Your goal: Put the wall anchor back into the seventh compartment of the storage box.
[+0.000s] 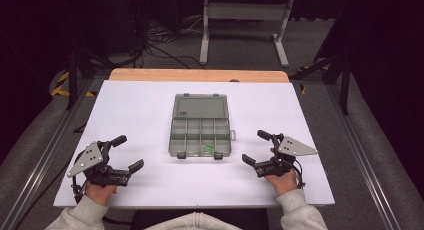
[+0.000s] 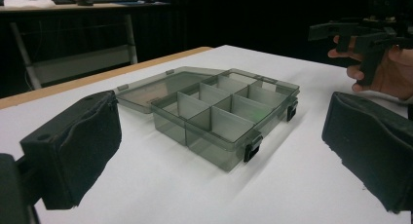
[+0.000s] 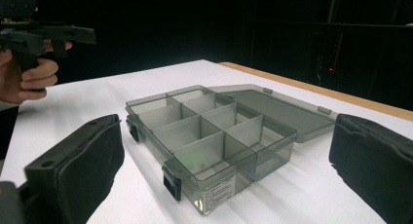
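High view: organizer box (image 1: 200,131) (lid open) holds green pieces (image 1: 209,149).

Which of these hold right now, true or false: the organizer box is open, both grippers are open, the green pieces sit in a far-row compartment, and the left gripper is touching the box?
1. The organizer box lies open, its lid flat on the table. True.
2. Both the left gripper and the right gripper have their jaws spread with nothing between them. True.
3. The green pieces sit in a far-row compartment. False: they lie in a near-row compartment, toward the right gripper.
4. The left gripper touches the box. False: it stands apart, with bare table between them.
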Available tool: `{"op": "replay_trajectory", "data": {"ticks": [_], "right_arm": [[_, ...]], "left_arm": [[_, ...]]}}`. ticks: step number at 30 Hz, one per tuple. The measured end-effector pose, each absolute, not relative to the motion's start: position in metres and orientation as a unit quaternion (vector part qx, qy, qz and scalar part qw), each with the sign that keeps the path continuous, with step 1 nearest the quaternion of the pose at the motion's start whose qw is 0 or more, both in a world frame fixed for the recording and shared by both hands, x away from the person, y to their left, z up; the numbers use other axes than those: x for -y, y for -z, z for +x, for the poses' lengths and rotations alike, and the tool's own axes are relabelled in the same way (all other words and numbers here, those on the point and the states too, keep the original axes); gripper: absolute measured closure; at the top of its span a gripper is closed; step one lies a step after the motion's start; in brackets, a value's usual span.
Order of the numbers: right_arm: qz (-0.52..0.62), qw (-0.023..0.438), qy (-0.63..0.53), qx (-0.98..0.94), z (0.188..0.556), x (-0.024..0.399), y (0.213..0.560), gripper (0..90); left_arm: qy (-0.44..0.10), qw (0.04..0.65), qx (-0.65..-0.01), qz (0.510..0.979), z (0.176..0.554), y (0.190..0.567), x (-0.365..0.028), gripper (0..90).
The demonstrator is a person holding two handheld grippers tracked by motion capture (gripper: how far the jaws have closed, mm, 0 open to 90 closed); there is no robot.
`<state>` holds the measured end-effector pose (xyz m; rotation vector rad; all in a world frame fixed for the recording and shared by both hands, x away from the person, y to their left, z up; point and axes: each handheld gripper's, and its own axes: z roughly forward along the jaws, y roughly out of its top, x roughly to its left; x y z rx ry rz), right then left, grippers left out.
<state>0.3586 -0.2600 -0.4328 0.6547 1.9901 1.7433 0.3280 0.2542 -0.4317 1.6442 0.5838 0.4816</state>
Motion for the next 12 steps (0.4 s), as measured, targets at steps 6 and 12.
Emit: {"op": "replay_trajectory", "data": {"ticks": [6,12], "right_arm": [[0.238,0.212,-0.634,-0.705,0.3588,0.2643,0.4329,0.0],[0.232,0.214,-0.634,-0.706,0.3587,0.2639,0.4326,0.0]], "left_arm": [[-0.208,0.616,-0.254,0.716,0.3278,0.4319,-0.2536,1.6],[-0.209,0.615,-0.256,0.716,0.3278,0.432,-0.2538,1.6]]}}
